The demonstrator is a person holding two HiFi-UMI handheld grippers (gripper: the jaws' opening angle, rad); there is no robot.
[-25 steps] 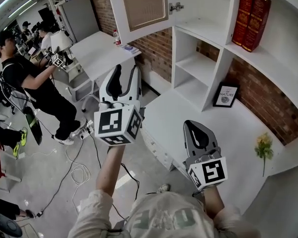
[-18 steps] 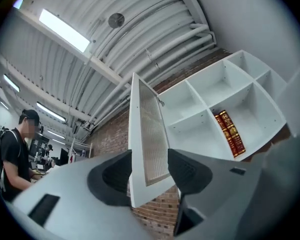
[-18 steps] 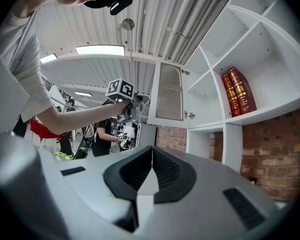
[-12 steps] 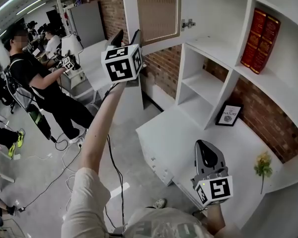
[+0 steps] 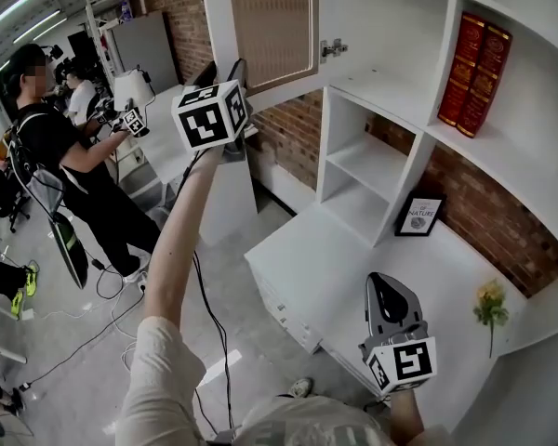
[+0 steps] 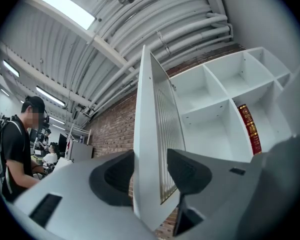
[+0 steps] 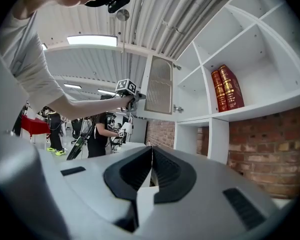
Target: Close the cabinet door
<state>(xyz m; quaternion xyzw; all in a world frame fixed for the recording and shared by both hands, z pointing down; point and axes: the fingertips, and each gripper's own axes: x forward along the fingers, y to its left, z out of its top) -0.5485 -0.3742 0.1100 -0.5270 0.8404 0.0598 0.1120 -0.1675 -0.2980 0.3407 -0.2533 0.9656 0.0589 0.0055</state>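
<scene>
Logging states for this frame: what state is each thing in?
cabinet door: open, swung wide.
left gripper: fingers closed on the door's free edge.
right gripper: fingers shut, empty.
red books: upright, side by side.
framed picture: standing upright.

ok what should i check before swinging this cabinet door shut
1. Left gripper gripping the white ribbed-panel cabinet door: ok, jaws on both its faces.
2. Open white compartment behind it free of things: ok.
3. Two red books outside the swing: ok, next compartment.
4. Right gripper out of the way: ok, shut, low over the white desk.
5. Whether the door will latch: cannot tell.
</scene>
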